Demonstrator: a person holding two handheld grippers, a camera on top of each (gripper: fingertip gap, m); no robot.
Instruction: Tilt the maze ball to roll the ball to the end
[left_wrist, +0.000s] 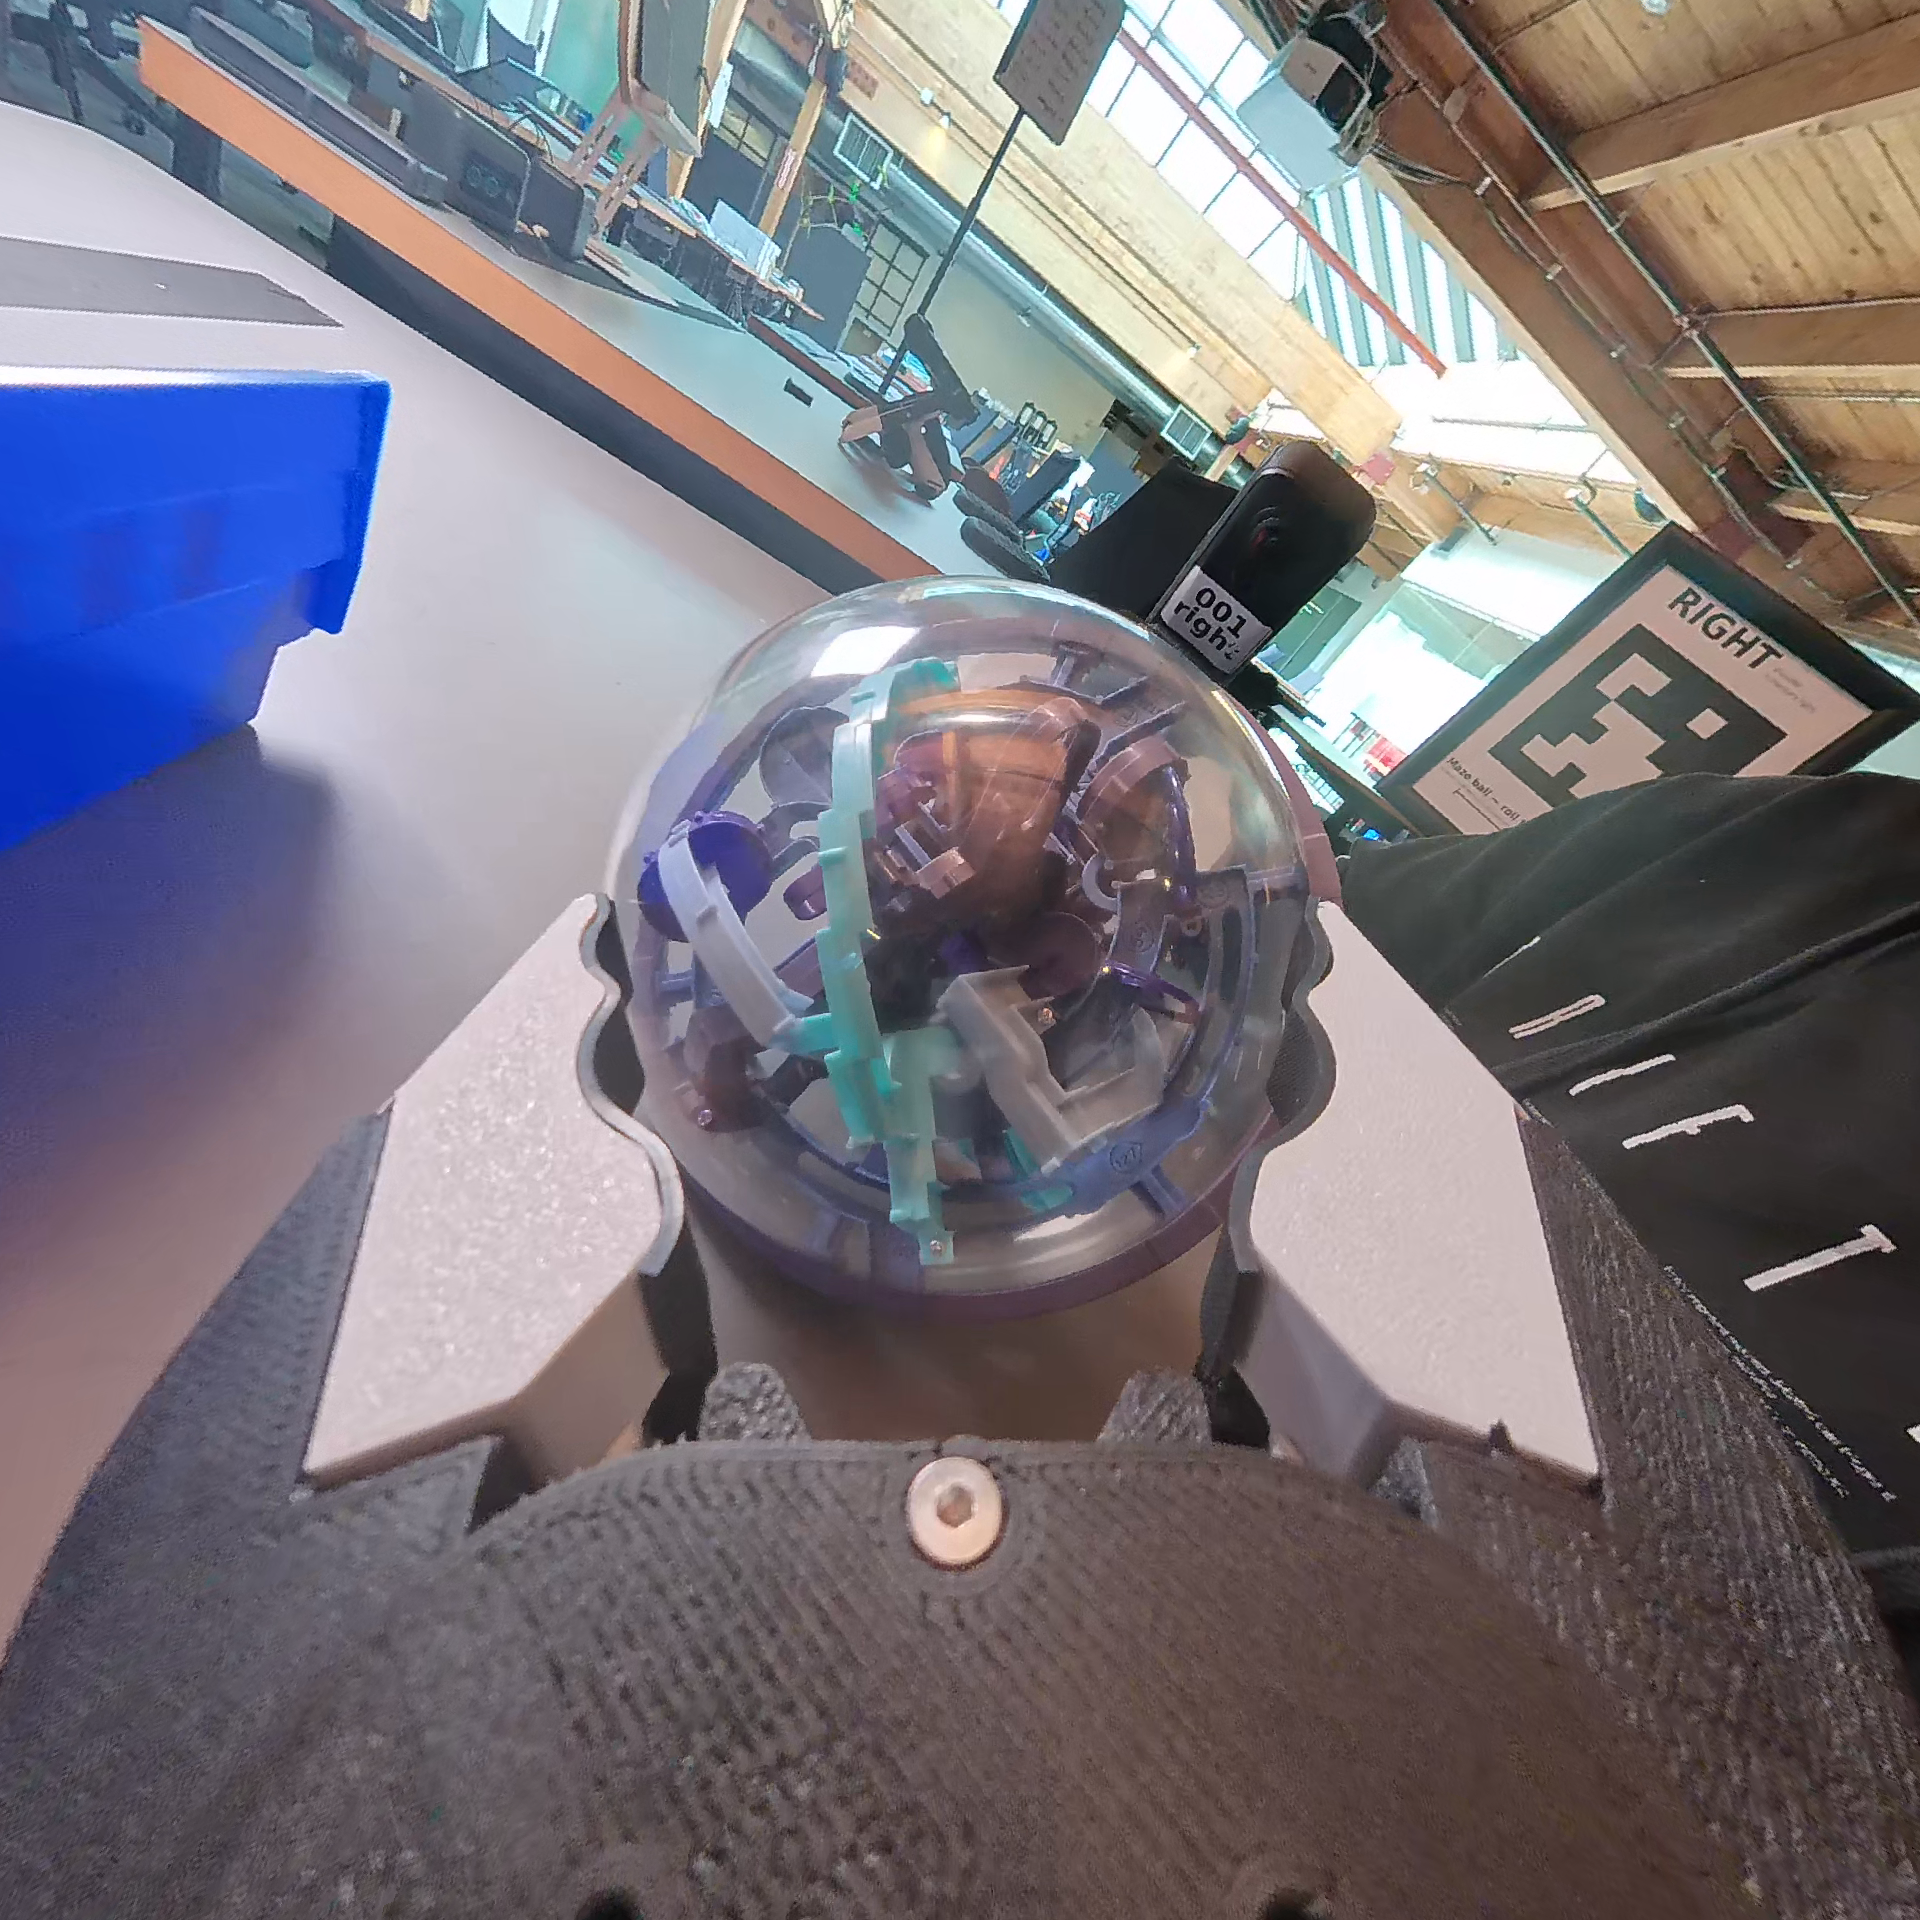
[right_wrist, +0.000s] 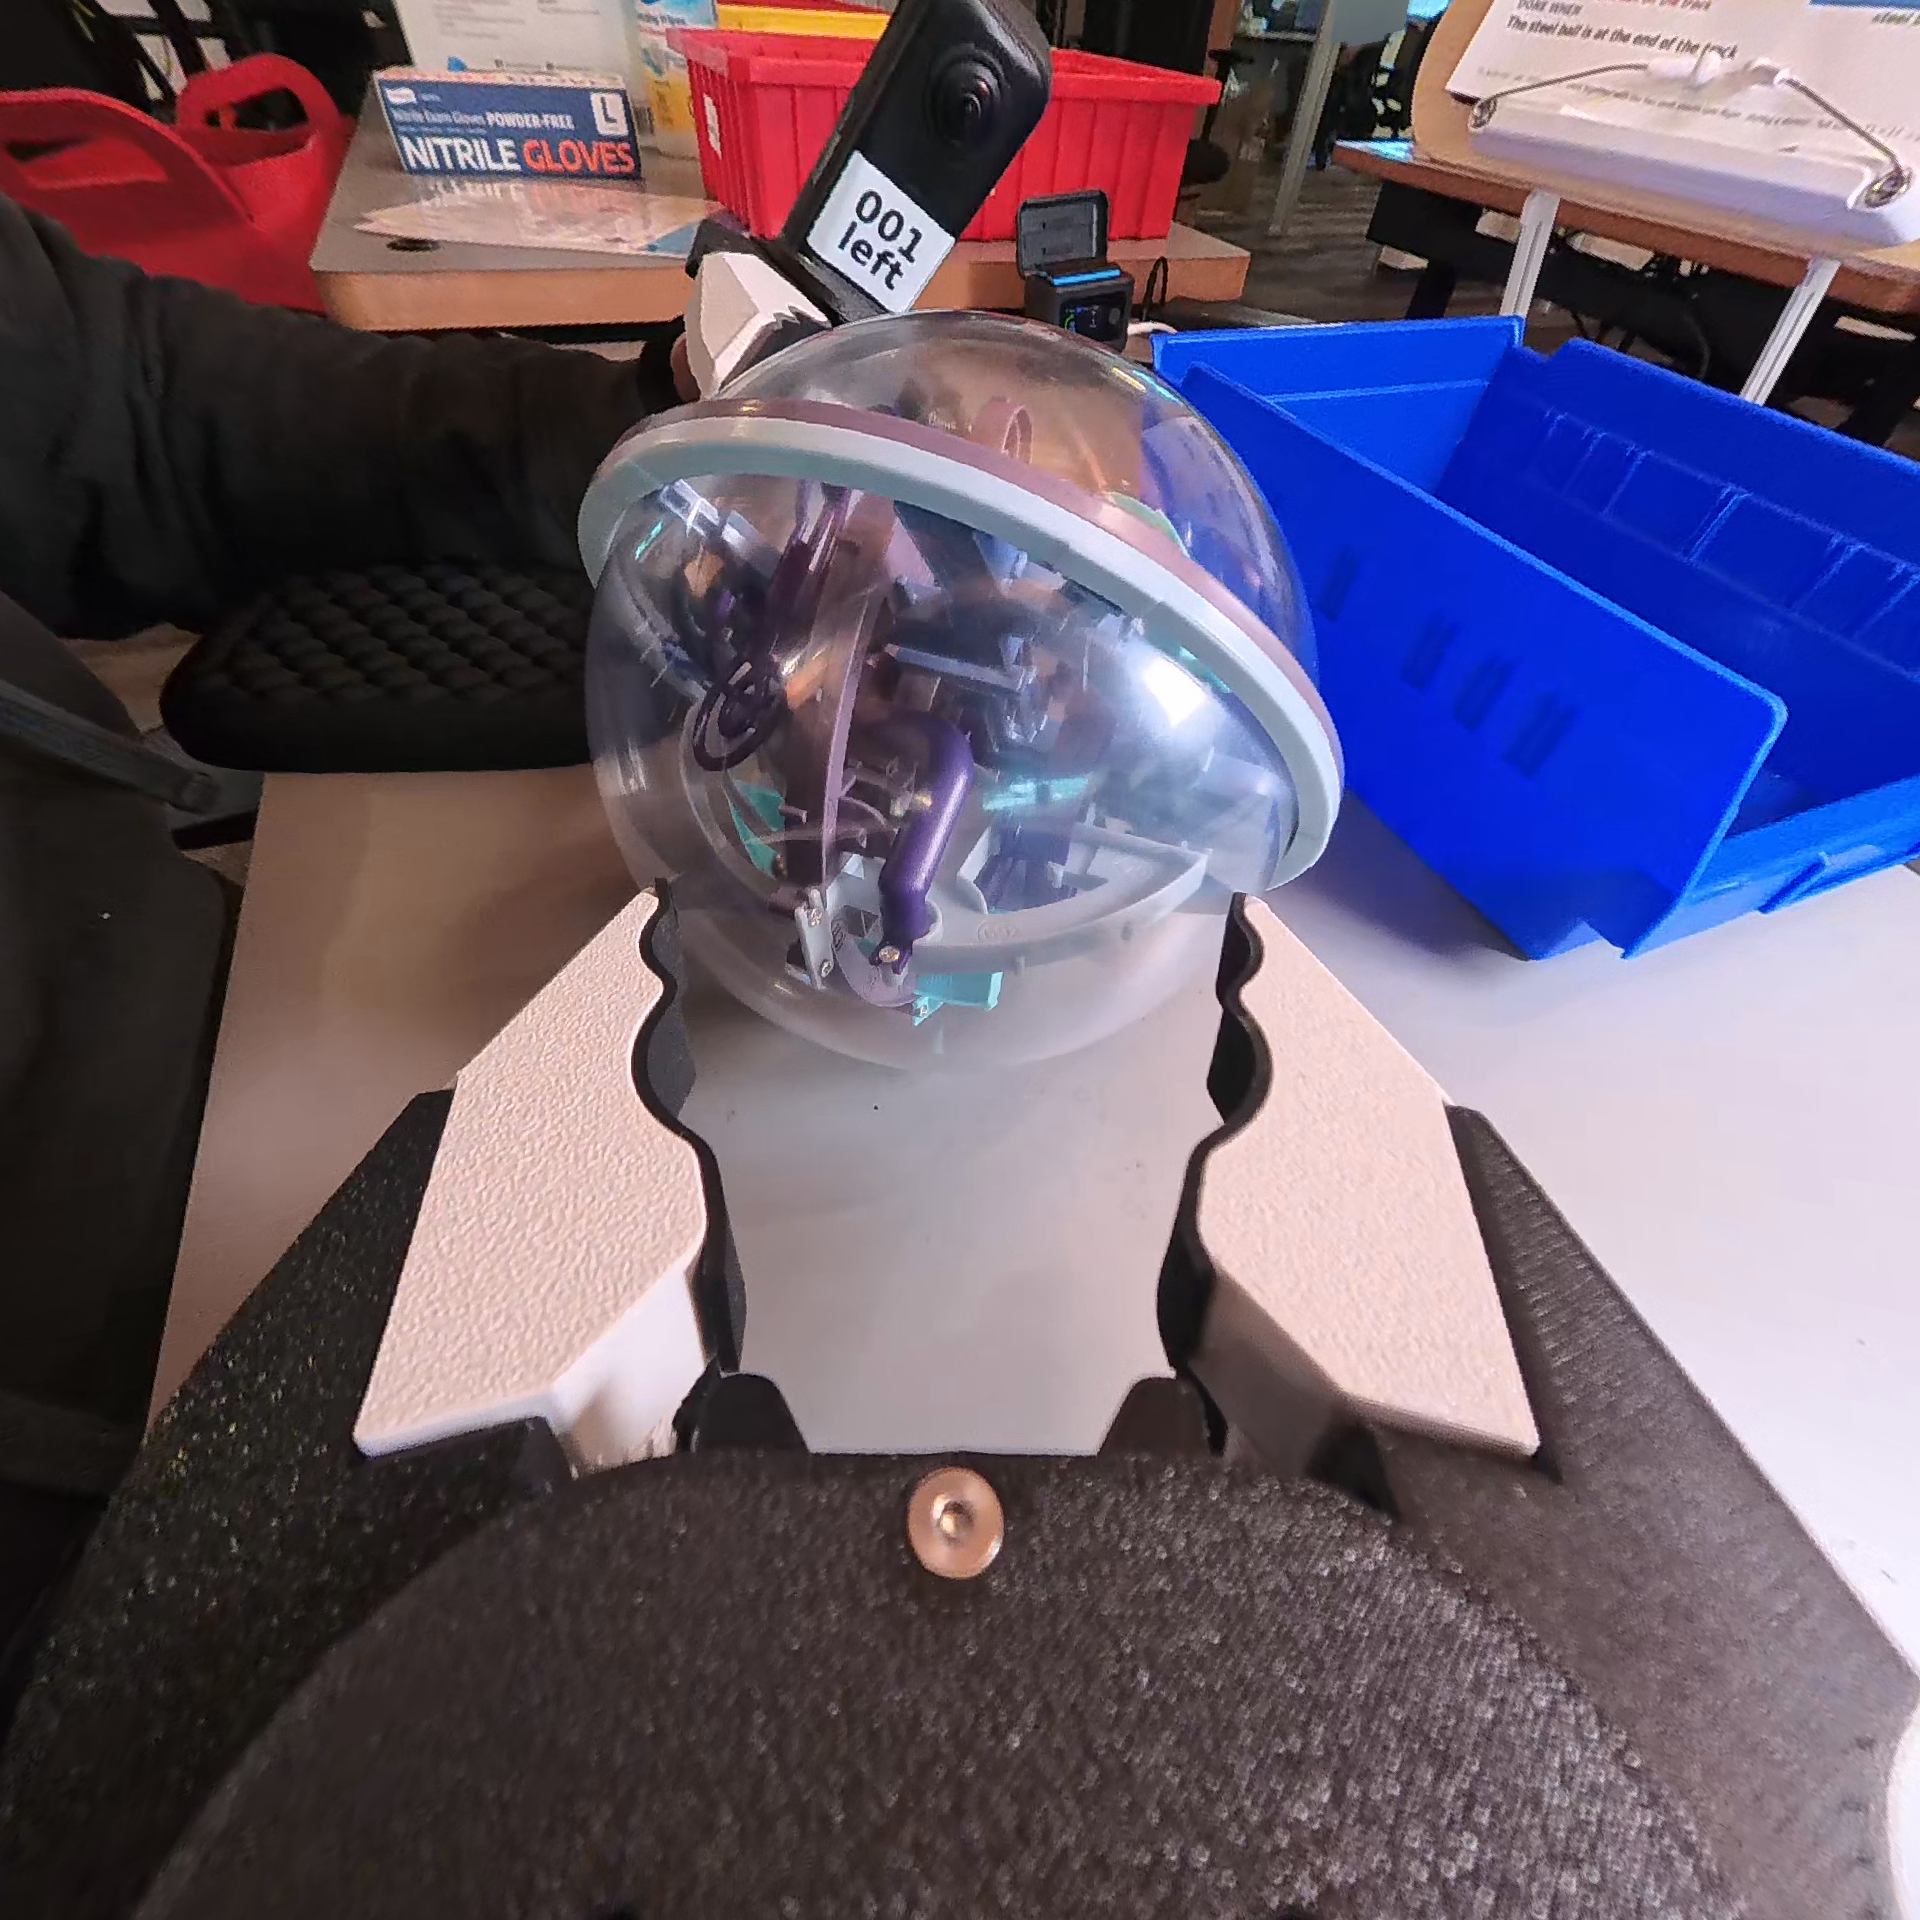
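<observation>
The maze ball (left_wrist: 956, 935) is a clear plastic sphere with purple, teal and grey tracks inside and a grey and mauve band around its middle (right_wrist: 1039, 520). My left gripper (left_wrist: 961, 914) is shut on it, with both pads pressed against its sides. My right gripper (right_wrist: 951, 914) grips the ball's lower part from the opposite side, with its fingertips (right_wrist: 665, 925) touching the shell. The ball hangs above the white table (right_wrist: 1558, 1091). The left gripper's white finger (right_wrist: 732, 317) shows behind the ball. I cannot make out the small rolling ball inside.
A blue bin (right_wrist: 1558, 644) stands on the table close beside the ball, and it also shows in the left wrist view (left_wrist: 156, 582). A person's dark sleeve (right_wrist: 260, 436) is on the other side. A framed marker sign (left_wrist: 1631, 717) and a red bin (right_wrist: 1039, 114) stand farther off.
</observation>
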